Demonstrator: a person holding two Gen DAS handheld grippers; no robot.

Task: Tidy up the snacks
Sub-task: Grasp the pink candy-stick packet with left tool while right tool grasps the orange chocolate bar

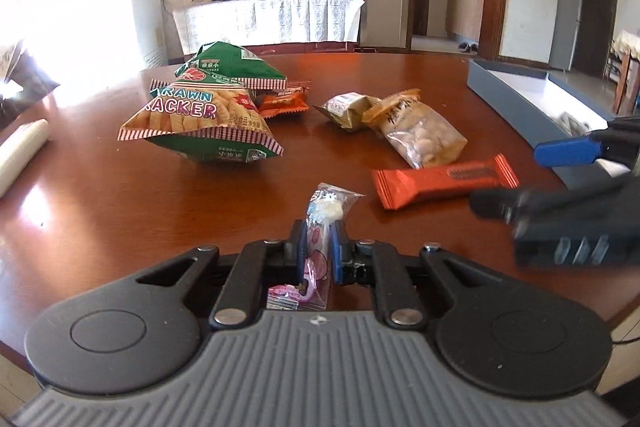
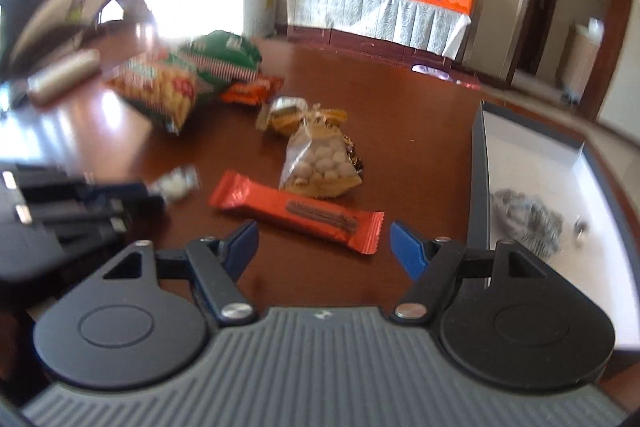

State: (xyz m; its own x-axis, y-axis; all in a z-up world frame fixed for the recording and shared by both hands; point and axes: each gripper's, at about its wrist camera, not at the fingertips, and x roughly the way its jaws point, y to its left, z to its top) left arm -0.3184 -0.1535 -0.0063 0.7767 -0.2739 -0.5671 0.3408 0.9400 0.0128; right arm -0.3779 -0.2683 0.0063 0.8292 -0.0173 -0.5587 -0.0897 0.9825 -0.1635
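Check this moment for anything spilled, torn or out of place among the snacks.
Nothing looks spilled or torn. Loose packets lie scattered on the table: two prawn cracker bags stacked, an orange bar, a nut packet. The left gripper has its jaws shut on a small candy packet; the box is nearly unfilled.

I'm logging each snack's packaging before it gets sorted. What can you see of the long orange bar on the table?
The orange bar is a long, flat snack in glossy orange foil-like wrapping, with crimped zigzag ends and a dark brown label strip along its face. It looks sealed and lies flat on the wooden table, apart from the peanut packet behind it. Nothing grips it: the right hand-held gripper is open just before it.
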